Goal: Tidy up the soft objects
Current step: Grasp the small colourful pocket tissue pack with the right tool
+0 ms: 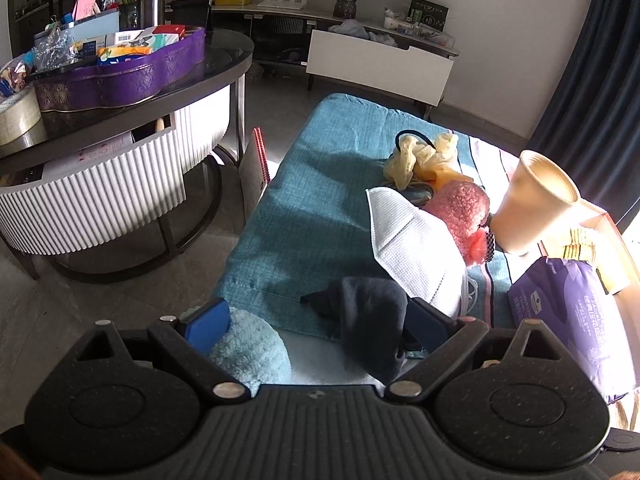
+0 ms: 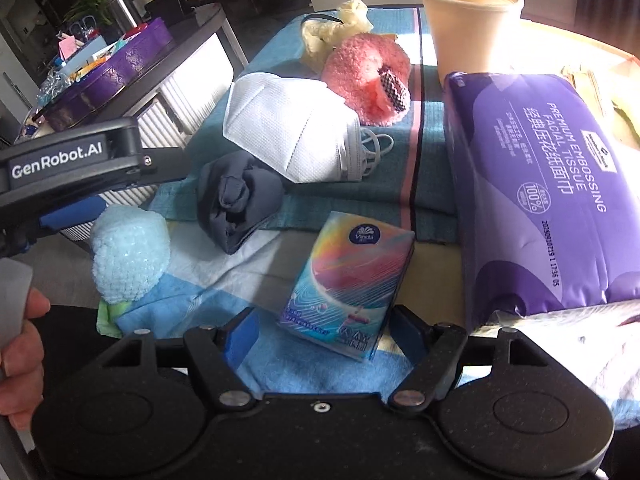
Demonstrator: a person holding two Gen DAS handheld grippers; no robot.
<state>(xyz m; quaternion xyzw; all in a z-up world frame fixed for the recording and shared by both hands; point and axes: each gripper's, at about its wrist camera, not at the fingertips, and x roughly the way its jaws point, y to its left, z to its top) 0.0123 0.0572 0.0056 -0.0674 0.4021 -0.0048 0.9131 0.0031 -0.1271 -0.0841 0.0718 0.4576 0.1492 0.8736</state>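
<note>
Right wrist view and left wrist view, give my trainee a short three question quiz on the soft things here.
1. True or false: the right gripper is clamped shut on the small rainbow-coloured tissue packet.
2. Multiple choice: the white folded face mask lies between the rolled dark grey cloth and which item? A) the fluffy pink knitted piece B) a green bottle C) a wooden spoon.
3. Short answer: which fluffy item sits by the left gripper's left finger?

Key:
1. False; its jaws stand open around the packet.
2. A.
3. The fluffy light blue knitted piece.
</note>
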